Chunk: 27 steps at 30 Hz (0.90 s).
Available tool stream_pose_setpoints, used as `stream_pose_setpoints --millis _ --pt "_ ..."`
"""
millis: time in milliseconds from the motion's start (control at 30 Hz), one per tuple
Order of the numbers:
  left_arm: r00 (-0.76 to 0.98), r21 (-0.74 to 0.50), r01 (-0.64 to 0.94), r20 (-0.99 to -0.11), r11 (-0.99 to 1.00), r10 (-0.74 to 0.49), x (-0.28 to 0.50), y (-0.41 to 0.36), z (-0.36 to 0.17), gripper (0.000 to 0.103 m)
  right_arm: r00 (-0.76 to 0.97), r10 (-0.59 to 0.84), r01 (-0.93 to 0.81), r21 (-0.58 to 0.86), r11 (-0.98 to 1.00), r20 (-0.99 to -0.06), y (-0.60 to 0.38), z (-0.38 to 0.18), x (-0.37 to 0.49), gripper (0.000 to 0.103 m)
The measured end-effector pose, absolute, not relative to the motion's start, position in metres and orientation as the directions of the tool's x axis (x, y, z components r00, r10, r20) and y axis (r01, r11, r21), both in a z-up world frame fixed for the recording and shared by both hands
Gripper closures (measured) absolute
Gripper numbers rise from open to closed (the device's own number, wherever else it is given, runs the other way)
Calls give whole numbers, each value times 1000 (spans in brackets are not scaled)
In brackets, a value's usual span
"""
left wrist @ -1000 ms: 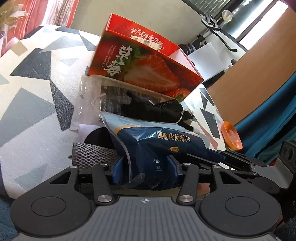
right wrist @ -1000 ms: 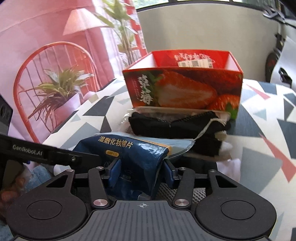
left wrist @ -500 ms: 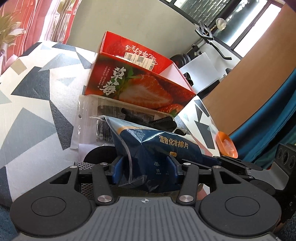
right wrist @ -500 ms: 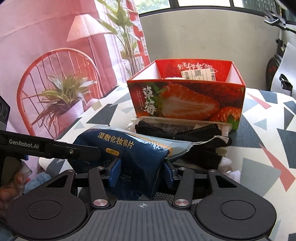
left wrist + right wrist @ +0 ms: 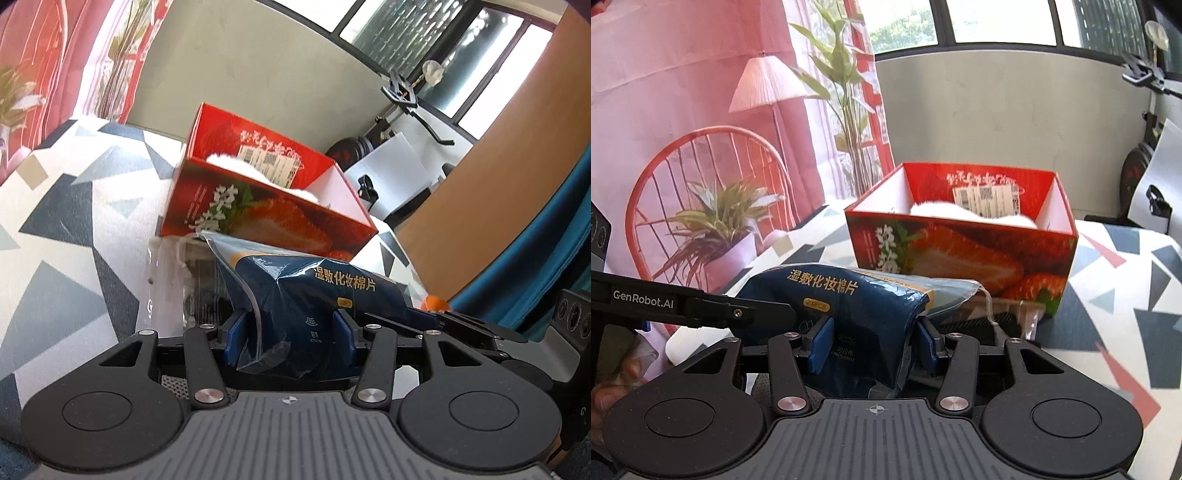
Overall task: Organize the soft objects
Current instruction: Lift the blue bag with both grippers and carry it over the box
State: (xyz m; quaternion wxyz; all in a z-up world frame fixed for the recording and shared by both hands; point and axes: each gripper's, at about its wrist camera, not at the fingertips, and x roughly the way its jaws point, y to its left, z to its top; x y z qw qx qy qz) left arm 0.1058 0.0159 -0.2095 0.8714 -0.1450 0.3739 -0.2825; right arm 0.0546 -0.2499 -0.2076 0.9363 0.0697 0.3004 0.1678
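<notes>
Carrying the blue pack of cotton pads (image 5: 317,306) toward the red strawberry box (image 5: 266,206) is the step in hand. The left gripper (image 5: 291,332) clamps one end of the pack and the right gripper (image 5: 875,339) clamps the other, so it hangs between them above the patterned tabletop (image 5: 55,229), just short of the box. Something white (image 5: 942,210) already lies inside. Next, the pack likely needs to clear the near wall, then both grips must let go together. Compared with a second ago, the pack sits higher and the box's inside now shows.
</notes>
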Motion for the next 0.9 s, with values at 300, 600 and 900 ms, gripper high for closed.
stream_pose_setpoints --millis 300,600,900 --pt "586 -444 381 -562 811 -583 114 14 -199 51 771 378 -297 235 925 -512 -252 -201 67 58" --pt "589 -451 404 -538 796 -603 138 6 -184 51 795 389 -295 264 918 -465 -269 -187 89 58" --pt "616 -433 429 -502 793 -607 168 -5 -158 51 812 399 -293 292 910 -427 -285 -166 126 58"
